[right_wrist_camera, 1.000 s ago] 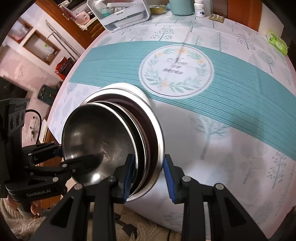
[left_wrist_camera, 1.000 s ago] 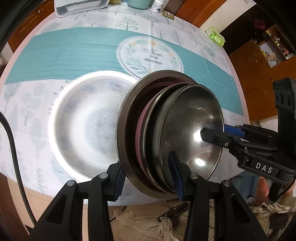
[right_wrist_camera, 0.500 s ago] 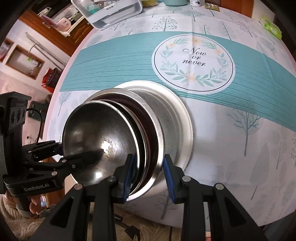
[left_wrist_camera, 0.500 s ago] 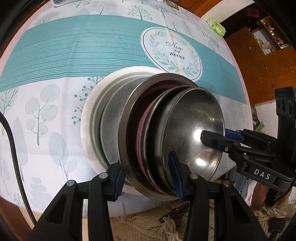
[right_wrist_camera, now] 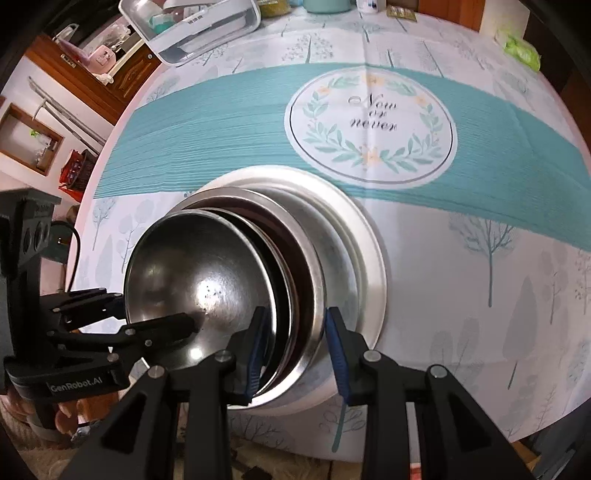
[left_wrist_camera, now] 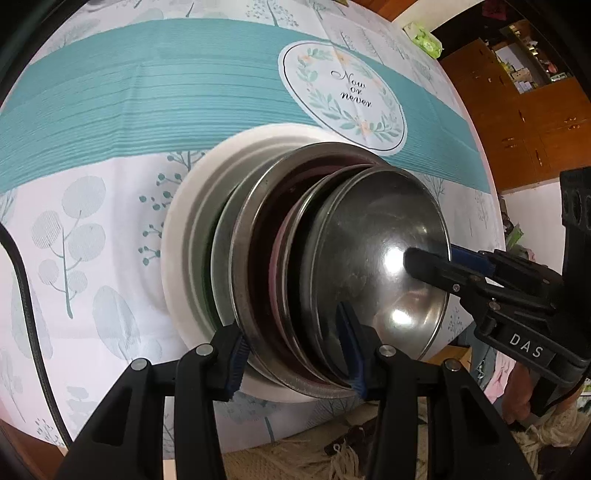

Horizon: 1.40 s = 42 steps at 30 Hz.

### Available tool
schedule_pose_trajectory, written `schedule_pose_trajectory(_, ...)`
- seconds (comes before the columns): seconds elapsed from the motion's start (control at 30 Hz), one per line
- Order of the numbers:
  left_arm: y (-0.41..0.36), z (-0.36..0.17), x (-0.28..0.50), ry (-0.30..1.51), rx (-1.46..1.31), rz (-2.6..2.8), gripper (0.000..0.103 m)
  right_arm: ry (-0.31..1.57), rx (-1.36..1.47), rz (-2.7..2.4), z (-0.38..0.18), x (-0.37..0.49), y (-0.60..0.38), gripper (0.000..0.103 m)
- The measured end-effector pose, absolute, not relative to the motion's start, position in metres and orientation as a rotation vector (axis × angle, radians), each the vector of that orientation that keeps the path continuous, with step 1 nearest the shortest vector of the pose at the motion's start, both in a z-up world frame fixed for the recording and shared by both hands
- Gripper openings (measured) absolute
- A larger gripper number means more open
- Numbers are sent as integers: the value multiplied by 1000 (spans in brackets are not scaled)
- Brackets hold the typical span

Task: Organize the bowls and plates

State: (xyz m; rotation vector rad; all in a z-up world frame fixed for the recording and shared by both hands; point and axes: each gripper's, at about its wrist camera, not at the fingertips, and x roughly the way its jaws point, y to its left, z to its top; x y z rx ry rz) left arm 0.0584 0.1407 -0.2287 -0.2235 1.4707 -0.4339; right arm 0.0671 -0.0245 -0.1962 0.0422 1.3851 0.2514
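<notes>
Left claw (left_wrist_camera: 295, 358) and right claw (right_wrist_camera: 295, 350) both clamped on rims of nested steel bowl stack (left_wrist_camera: 369, 258), over white plate (right_wrist_camera: 373, 273) on surface (right_wrist_camera: 480, 295).

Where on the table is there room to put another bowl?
Bare cloth lies between the white plate and the round wreath print, and to the plate's right. Crowded: the far edge, with the white tray.
</notes>
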Motion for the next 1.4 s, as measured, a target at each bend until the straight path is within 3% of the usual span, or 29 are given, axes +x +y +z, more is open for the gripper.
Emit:
schedule_pose_trajectory(0.33, 134, -228, 59, 1443, -195, -433, 53, 1332, 23, 217, -187, 69, -25, 32)
schedule_pose_trajectory(0.43, 135, -227, 61, 1433, -218, -436, 59, 1328, 24, 210, -186, 68, -27, 32)
schedule_pose_trajectory(0.57, 138, -217, 63, 1393, -238, -422, 74, 1324, 41, 204, -185, 64, -28, 33)
schedule_pose_trajectory(0.7, 139, -210, 63, 1380, -233, -404, 75, 1308, 54, 204, -180, 57, -30, 33)
schedule_pose_trajectory(0.8, 140, -200, 58, 1357, -212, -380, 76, 1282, 53, 202, -173, 50, -32, 33)
schedule_pose_trajectory(1.07, 132, -144, 41, 1238, -143, -305, 90, 1146, 47, 204, -125, 34, -43, 33)
schedule_pose_trajectory(1.17, 130, -118, 34, 1177, -136, -259, 92, 1089, 37, 204, -102, 30, -48, 42)
schedule_pose_trajectory(1.23, 128, -101, 28, 1135, -120, -219, 101, 1049, 27, 204, -88, 25, -49, 47)
schedule_pose_trajectory(1.3, 124, -85, 23, 1093, -101, -188, 102, 1009, 3, 197, -74, 20, -48, 49)
schedule_pose_trajectory(1.4, 122, -68, 16, 1054, -86, -164, 102, 975, -11, 190, -60, 14, -48, 60)
